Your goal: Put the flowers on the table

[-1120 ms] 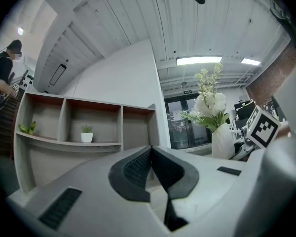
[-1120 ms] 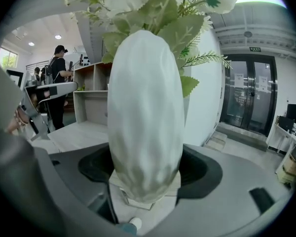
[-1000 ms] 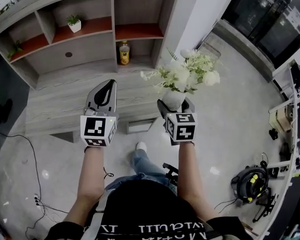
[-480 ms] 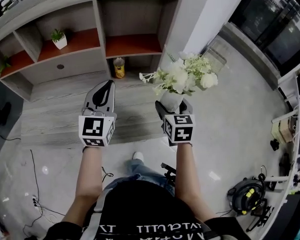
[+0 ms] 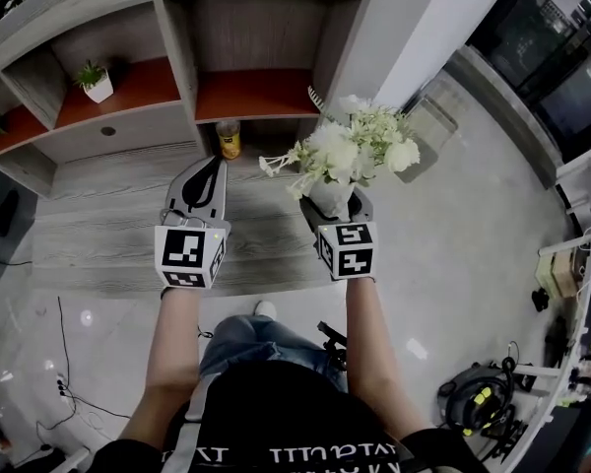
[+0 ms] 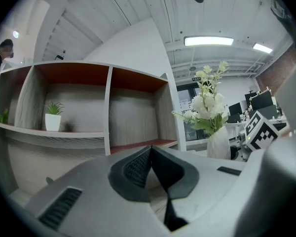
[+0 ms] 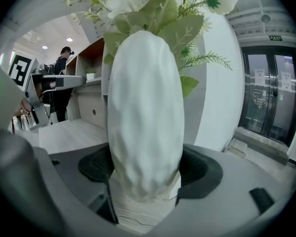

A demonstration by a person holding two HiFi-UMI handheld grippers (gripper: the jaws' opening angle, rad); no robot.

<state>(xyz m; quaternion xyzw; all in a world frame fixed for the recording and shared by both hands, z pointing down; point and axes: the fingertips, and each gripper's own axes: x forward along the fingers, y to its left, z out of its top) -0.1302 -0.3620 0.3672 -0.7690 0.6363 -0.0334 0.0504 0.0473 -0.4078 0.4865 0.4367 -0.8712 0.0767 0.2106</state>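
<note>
Pinching a white vase [image 7: 144,107] by its lower body, the right tool [image 5: 333,205] is holding it upright, one pad pressing on each side. The flowers [image 5: 355,146], white with green leaves, are rising out of the vase's top and spreading toward 12 and 1 o'clock from that tool in the head view. The vase is sitting over the right part of the wooden tabletop [image 5: 118,230]. Wood grain is showing just under its base in the right gripper view, but whether the base is touching cannot be told. The left tool [image 5: 210,170] is hovering at 9 o'clock from the right one, near but apart, its jaws pressed together on nothing and pointing toward the shelf [image 5: 177,42]. There a small potted plant [image 5: 96,79] is standing at 11 o'clock from the left tool, and a bottle [image 5: 228,139] at 12 o'clock, in a lower compartment.
</note>
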